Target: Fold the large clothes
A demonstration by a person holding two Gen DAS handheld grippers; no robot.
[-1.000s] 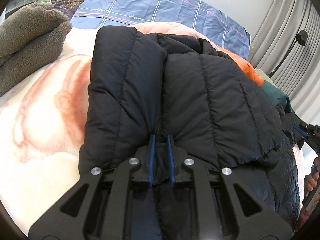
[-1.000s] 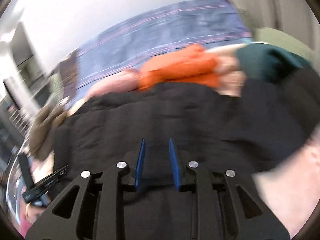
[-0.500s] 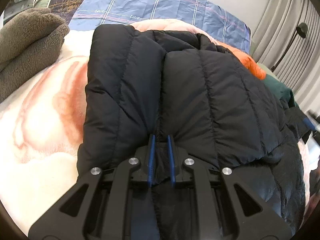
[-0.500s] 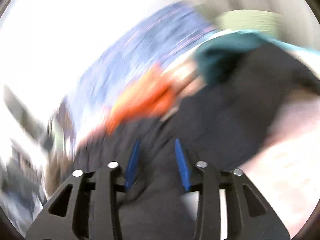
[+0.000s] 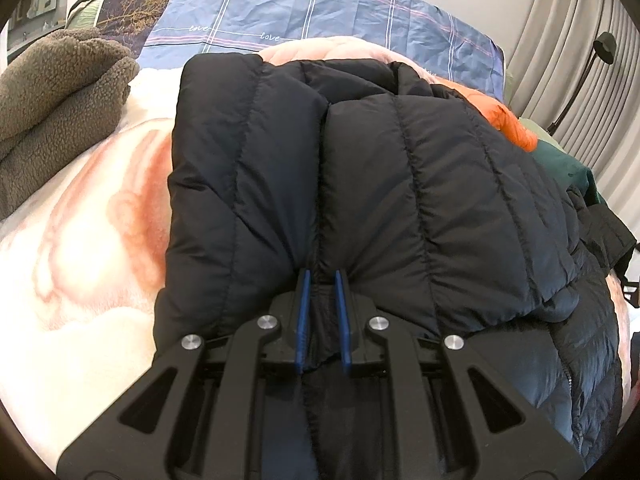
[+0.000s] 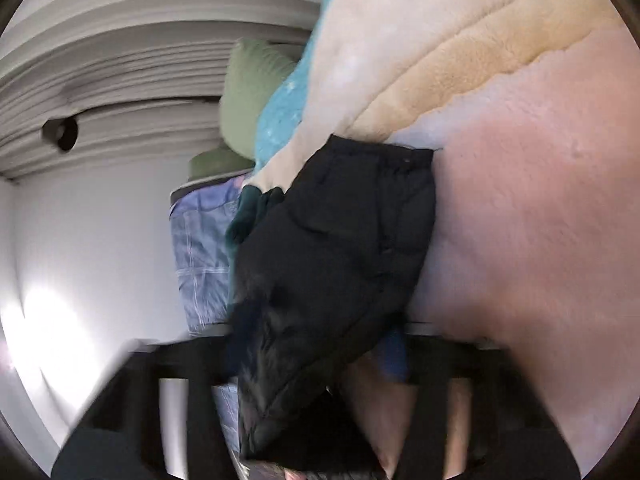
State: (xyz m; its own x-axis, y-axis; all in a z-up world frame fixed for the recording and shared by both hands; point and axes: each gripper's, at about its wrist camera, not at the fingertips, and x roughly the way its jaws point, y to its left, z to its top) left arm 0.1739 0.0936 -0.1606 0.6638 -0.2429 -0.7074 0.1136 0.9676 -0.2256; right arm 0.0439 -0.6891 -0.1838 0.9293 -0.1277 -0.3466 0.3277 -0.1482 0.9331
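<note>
The left hand-held gripper [image 5: 320, 276] is nearly closed, its blue fingers [image 5: 303, 312] pinching a narrow ridge of the black puffer jacket [image 5: 420, 200] at the near hem, right along the centre seam. That grip looks meant to anchor the hem while the other side is worked, since the jacket already lies partly folded on the bed [image 5: 80, 240], its left edge tucked square and an upper layer lapped over the lower one on the right. The left hand-held gripper points forward and level along the jacket's length, low against the cloth. The right hand-held gripper [image 6: 384, 356] is rolled far over, so the bed's pink and cream blanket [image 6: 540, 220] fills one side of its view and the wall the other. A dark quilted flap of the jacket, probably a sleeve, hangs across its fingers; the blur and the cloth hide them, so I cannot tell how wide it stands or whether it truly has hold. An orange garment [image 5: 508, 120] and a brown fleece [image 5: 52, 96] lie beside the jacket, apart from the fold.
</note>
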